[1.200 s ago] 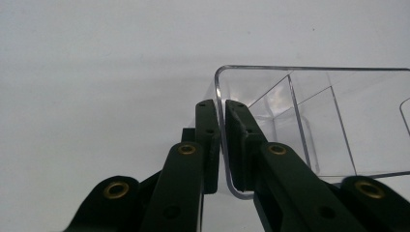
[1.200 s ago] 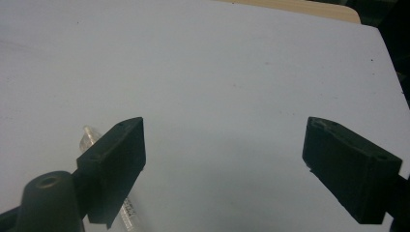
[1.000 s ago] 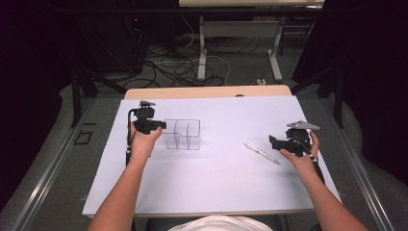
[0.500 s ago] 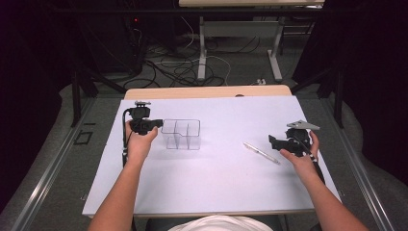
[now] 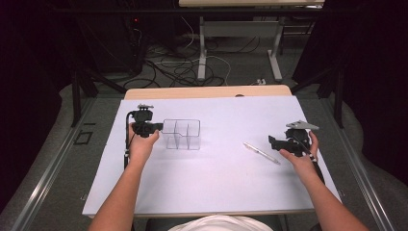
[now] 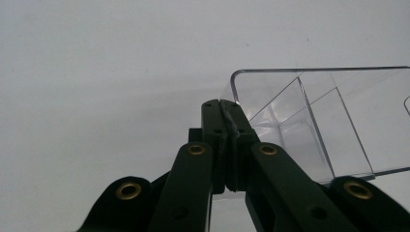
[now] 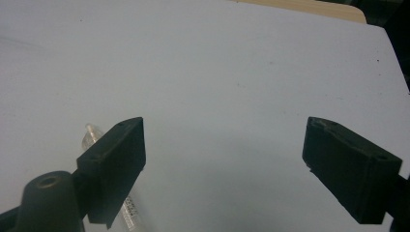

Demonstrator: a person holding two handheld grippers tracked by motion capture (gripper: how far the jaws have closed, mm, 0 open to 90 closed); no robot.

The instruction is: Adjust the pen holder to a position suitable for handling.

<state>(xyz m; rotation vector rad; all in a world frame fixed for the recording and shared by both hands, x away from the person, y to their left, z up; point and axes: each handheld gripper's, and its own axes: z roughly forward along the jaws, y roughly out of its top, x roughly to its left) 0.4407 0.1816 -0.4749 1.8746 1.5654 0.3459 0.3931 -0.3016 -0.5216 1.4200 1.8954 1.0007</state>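
Clamping shut within the last second, the left gripper (image 5: 159, 127) now has its jaws pressed together on the near-left wall of the clear divided organiser (image 5: 182, 134), whose thin rim runs between the pads in the left gripper view (image 6: 309, 121); a second ago the gripper was already at that corner and the organiser stands in the same spot on the bench (image 5: 216, 192), left of centre. My reading is that the container is now held firm, so it can be steadied or moved. The right gripper (image 5: 274, 143) rests wide open and holds nothing, with the clear pen (image 5: 261, 153) lying on the bench just beside its left jaw, untouched and probably the next thing to pick up
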